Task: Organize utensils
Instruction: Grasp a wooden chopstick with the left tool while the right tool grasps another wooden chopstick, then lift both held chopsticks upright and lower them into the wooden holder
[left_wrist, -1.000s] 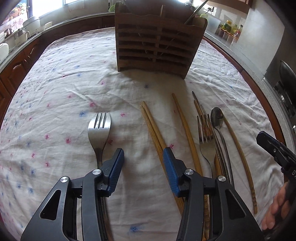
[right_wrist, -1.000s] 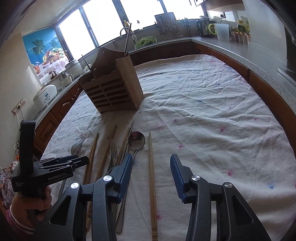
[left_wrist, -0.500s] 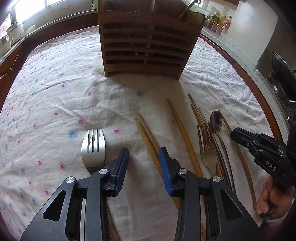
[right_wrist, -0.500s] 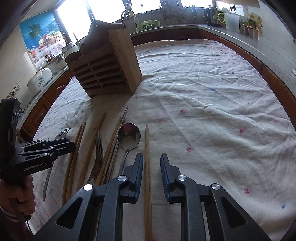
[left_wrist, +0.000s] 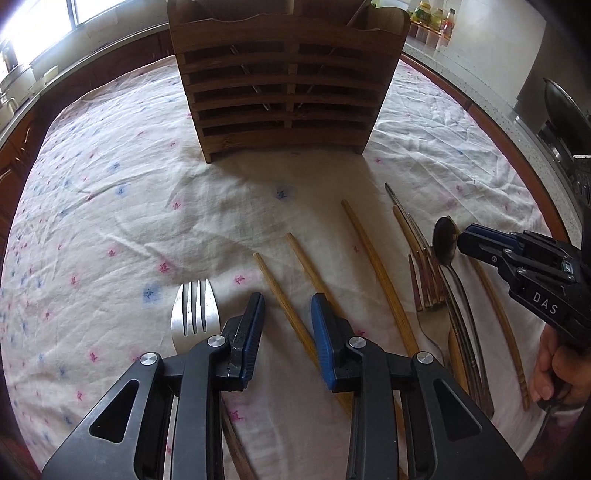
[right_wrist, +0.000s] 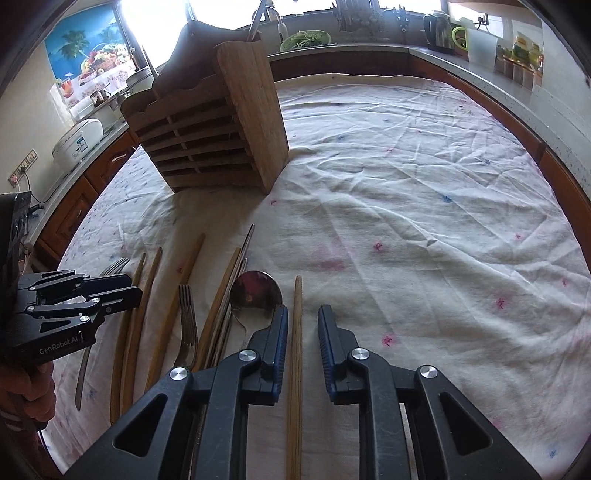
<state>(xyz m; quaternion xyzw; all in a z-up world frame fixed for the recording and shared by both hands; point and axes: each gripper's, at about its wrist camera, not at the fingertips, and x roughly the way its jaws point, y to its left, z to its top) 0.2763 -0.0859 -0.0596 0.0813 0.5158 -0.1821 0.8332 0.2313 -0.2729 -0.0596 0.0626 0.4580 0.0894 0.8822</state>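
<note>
Two risks: right gripper, fingers apart astride the rightmost chopstick lying flat on the table, may snag cloth or nudge the adjacent spoon; left gripper, also apart, straddles another chopstick.

Both claws advanced toward the rack; the right claw apparently reopened slightly.

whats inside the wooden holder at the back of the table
Through the slats of the wooden holder a few thin metal handles show, leaning at an angle. One metal handle pokes out the top. Their lower ends and type are hidden.
</note>
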